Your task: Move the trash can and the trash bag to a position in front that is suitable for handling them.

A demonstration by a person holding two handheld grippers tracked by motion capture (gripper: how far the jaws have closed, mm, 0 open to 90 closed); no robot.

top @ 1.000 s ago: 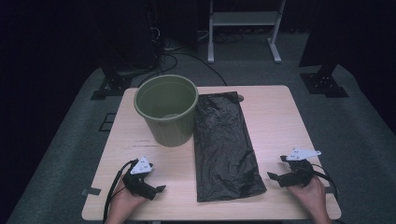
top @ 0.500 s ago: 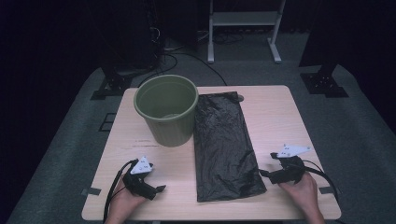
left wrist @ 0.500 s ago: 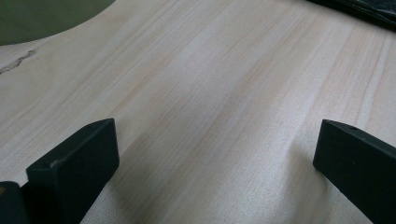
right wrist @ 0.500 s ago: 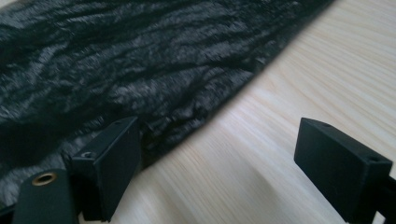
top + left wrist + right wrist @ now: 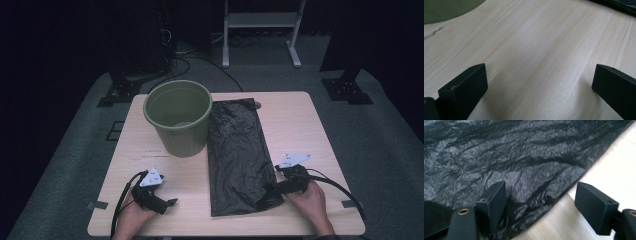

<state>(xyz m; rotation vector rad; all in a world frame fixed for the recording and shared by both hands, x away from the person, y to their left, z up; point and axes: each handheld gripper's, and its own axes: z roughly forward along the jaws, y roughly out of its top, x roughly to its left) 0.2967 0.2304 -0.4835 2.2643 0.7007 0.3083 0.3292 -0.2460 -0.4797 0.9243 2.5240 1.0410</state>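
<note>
Black plastic, crinkled and glossy, was what we worked on: the bin bag lay flat and lengthwise on the pale wooden table, its long side just beside the green bucket, which stood upright towards the far left of the tabletop. Our right gripper had reached the bag's near right corner, and its jaws had just been closing while they straddled the bag's edge; in the right gripper view one jaw sat over the wrinkled film and the other over bare wood, with a clear gap between them and neither pad pressing the plastic, so nothing was gripped yet. Our left gripper rested on the table near the front left edge, well apart from the bag, and the left gripper view showed its jaws spread wide over bare wood with nothing between them.
</note>
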